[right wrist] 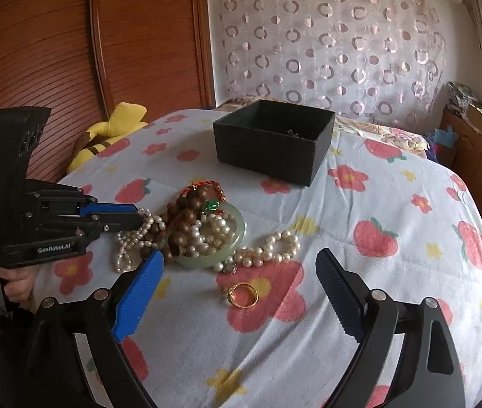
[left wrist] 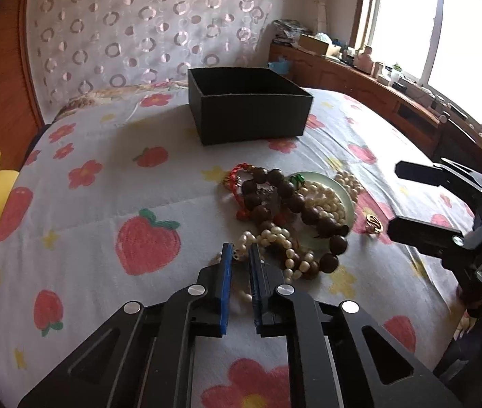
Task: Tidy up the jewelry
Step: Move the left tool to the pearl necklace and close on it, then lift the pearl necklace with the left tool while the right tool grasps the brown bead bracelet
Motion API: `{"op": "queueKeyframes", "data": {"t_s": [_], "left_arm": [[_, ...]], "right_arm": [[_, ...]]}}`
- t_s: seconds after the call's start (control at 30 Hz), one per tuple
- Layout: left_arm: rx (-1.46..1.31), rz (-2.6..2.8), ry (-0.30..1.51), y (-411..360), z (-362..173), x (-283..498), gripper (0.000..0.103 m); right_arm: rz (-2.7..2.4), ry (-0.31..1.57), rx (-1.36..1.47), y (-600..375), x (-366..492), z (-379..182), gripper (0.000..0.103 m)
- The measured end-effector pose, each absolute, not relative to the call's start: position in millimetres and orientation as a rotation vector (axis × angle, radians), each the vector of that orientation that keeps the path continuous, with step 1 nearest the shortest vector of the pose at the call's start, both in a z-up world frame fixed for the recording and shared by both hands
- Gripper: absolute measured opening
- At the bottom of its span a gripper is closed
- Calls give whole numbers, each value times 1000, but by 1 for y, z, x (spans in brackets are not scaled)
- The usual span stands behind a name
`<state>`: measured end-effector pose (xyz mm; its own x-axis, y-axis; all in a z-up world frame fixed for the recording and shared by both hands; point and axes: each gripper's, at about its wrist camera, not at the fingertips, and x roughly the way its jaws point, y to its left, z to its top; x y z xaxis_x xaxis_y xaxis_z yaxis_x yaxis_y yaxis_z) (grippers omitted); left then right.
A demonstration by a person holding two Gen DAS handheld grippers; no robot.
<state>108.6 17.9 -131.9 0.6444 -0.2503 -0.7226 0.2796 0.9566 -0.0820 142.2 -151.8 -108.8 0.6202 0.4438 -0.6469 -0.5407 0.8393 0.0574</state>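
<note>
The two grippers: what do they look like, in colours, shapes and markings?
Both are black, angular frames with silver round bolts. The left gripper and right gripper have fingers faced with ribbed blue pads. White "GenRobot.AI" lettering marks the left one's side. No cables show.

Bright window, circle-patterned curtain, wooden wardrobe.

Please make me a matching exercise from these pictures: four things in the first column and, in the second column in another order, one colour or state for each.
Things:
1. box
2. ring
3. bangle
4. right claw

Colours or states:
a. pale green
b. wide open
c. black
d. gold

Pairs: 1-c, 2-d, 3-a, 4-b
</note>
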Motion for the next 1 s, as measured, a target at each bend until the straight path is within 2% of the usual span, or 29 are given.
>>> {"op": "queueKeyframes", "data": {"t_s": [0.5,0.8,0.97,1.0], "left_arm": [[130,-258,839,6,-131,121,10],[5,-256,742,34,-106,104,9],[-32,-243,679,49,-84,88,9],[-38,-241,668,52,-79,86,9]], "right_arm": [[571,700,-159,-151,139,-111,93],[607,716,-155,-145,136,-113,92],[663,731,-163,-129,135,-112,68],[673,735,-166,-126,135,-111,60]]}}
